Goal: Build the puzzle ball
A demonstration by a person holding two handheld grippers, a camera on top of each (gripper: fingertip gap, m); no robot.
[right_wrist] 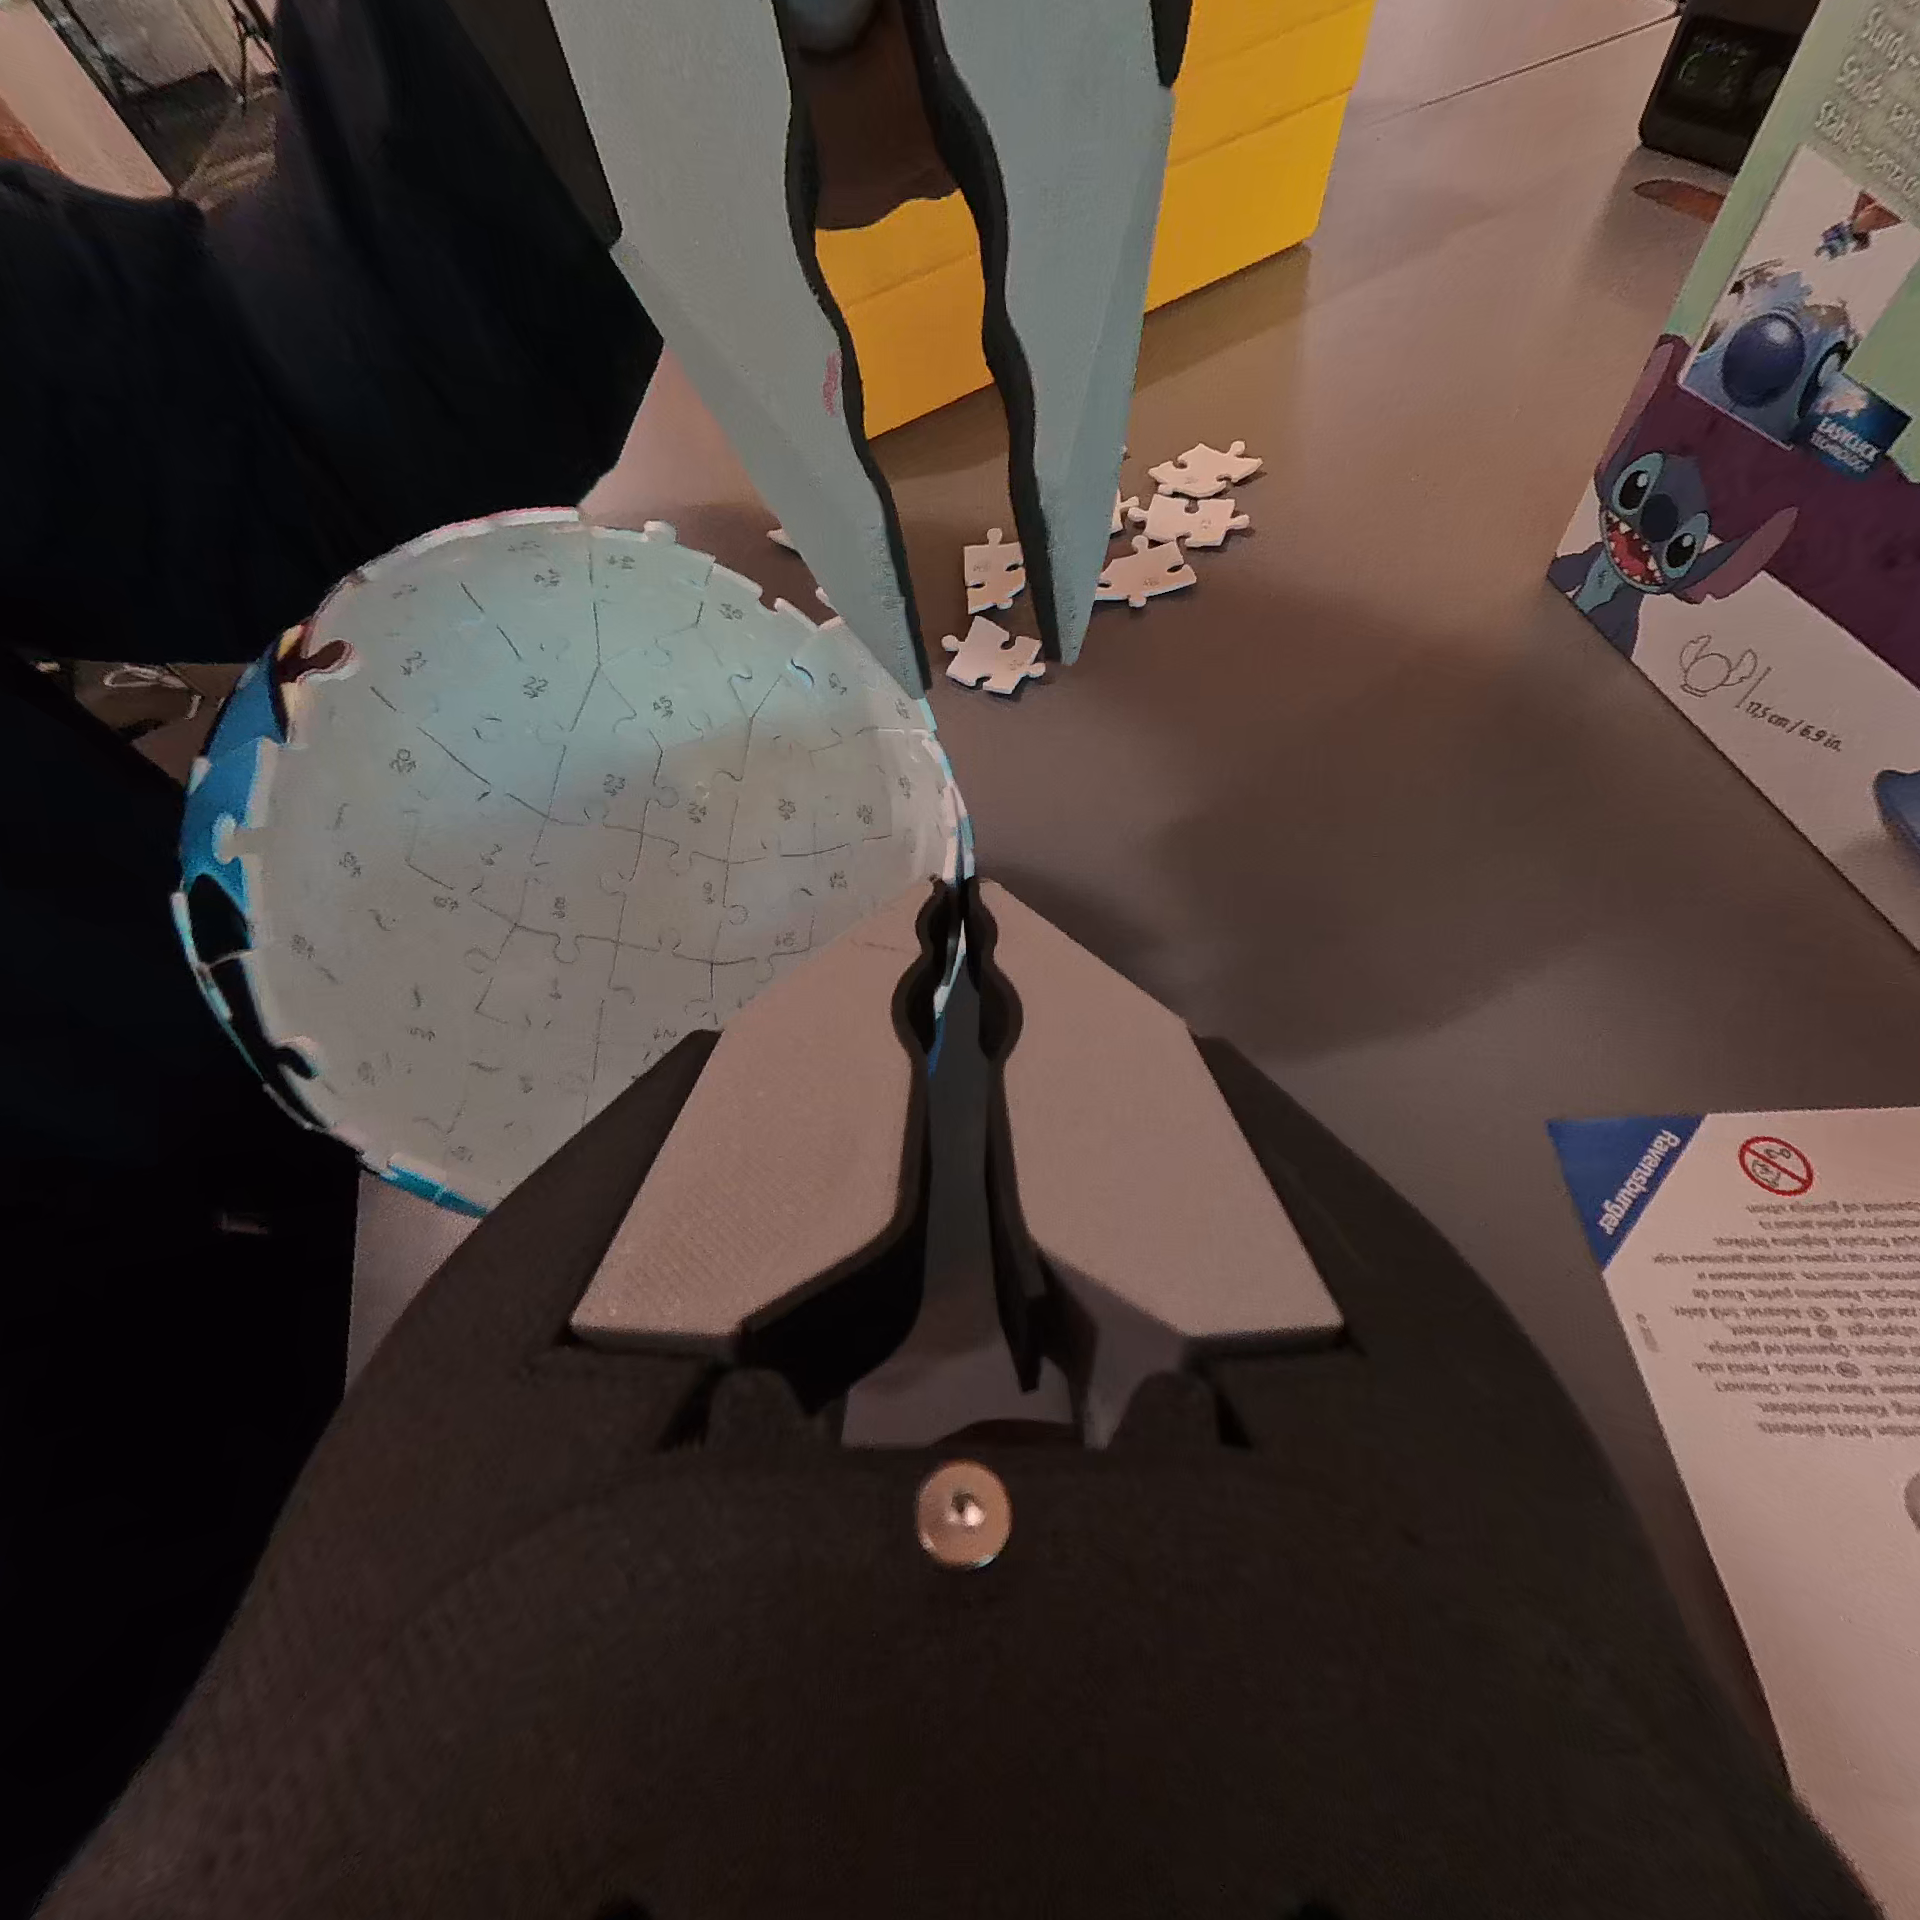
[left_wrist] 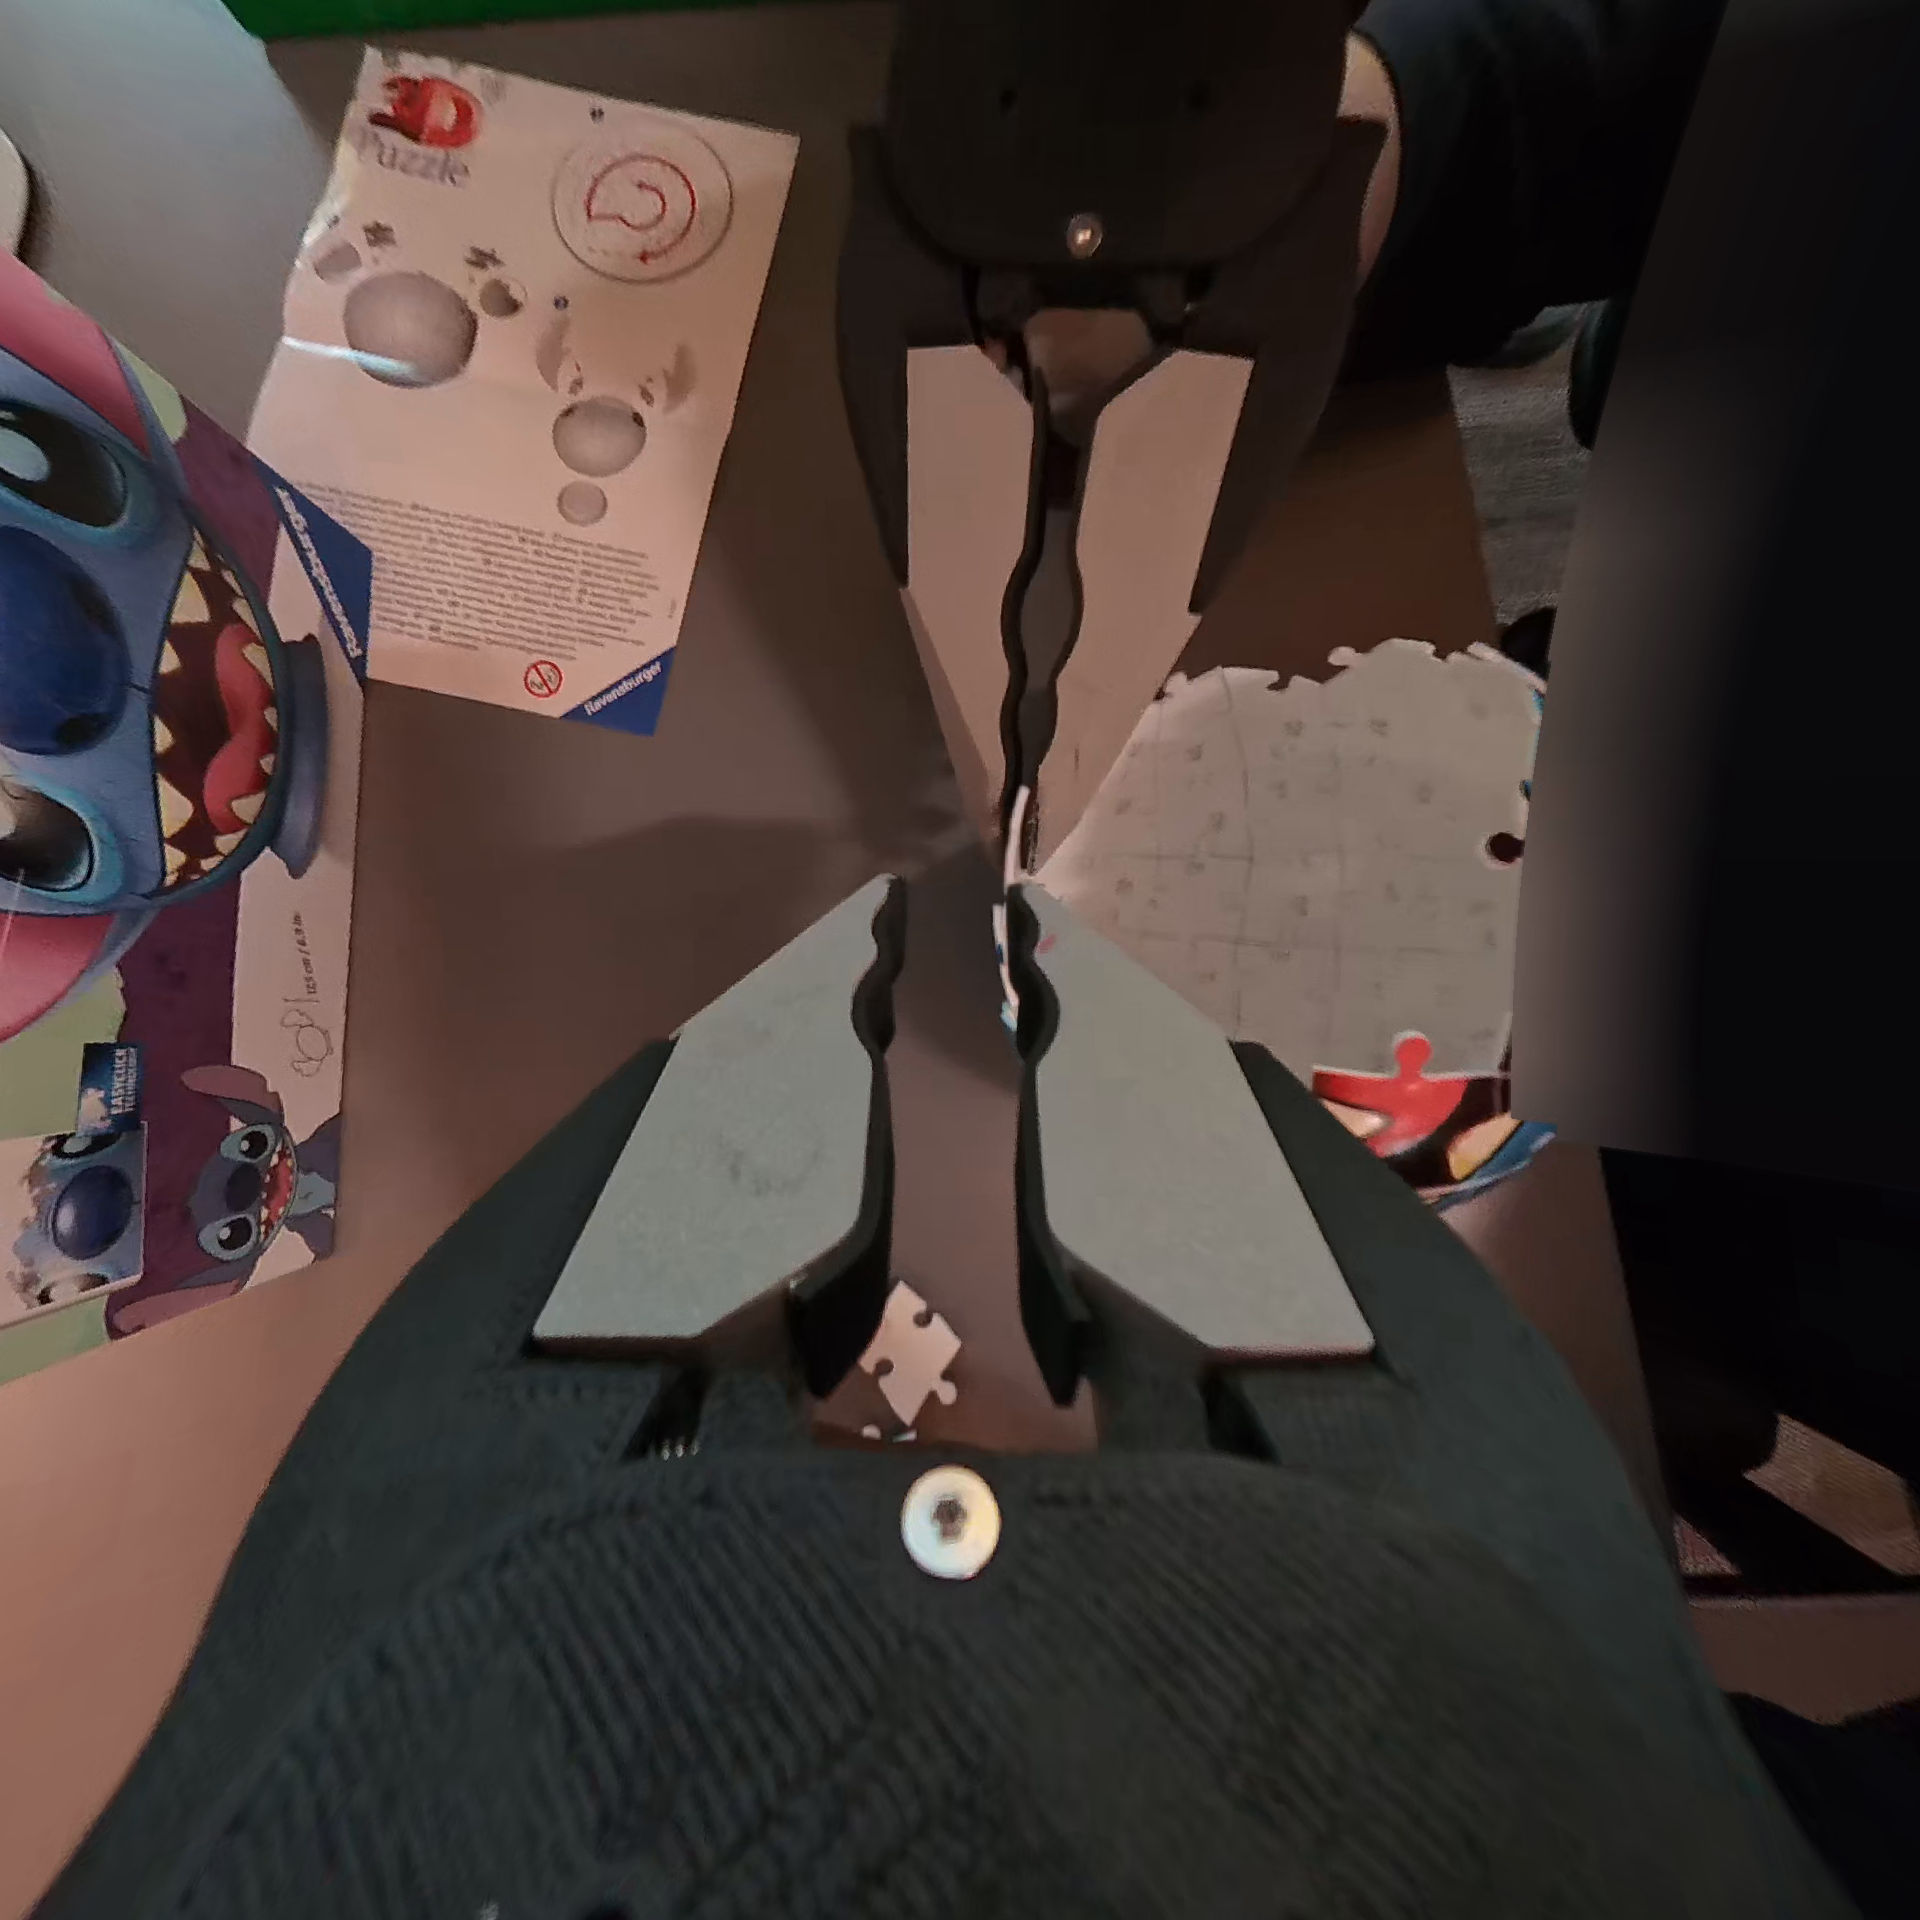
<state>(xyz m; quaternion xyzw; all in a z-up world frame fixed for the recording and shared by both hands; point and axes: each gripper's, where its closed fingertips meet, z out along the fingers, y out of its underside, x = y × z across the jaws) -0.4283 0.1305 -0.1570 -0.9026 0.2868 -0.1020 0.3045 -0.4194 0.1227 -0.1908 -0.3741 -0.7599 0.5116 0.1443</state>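
Note:
The half-built puzzle ball is a white numbered shell with a blue printed outside, open side toward me. It also shows in the left wrist view. My right gripper is shut on the shell's rim and holds it above the grey table; in the left wrist view it comes in from the top. My left gripper is open, and the shell's rim lies against the inside of its right finger. In the right wrist view it hangs over several loose white pieces.
The puzzle box stands left of the left gripper and also shows in the right wrist view. An instruction sheet lies on the table. A yellow box stands behind. One loose piece lies under my left gripper. A person in dark clothing is beside the shell. The tips of both grippers are at nearly the same place.

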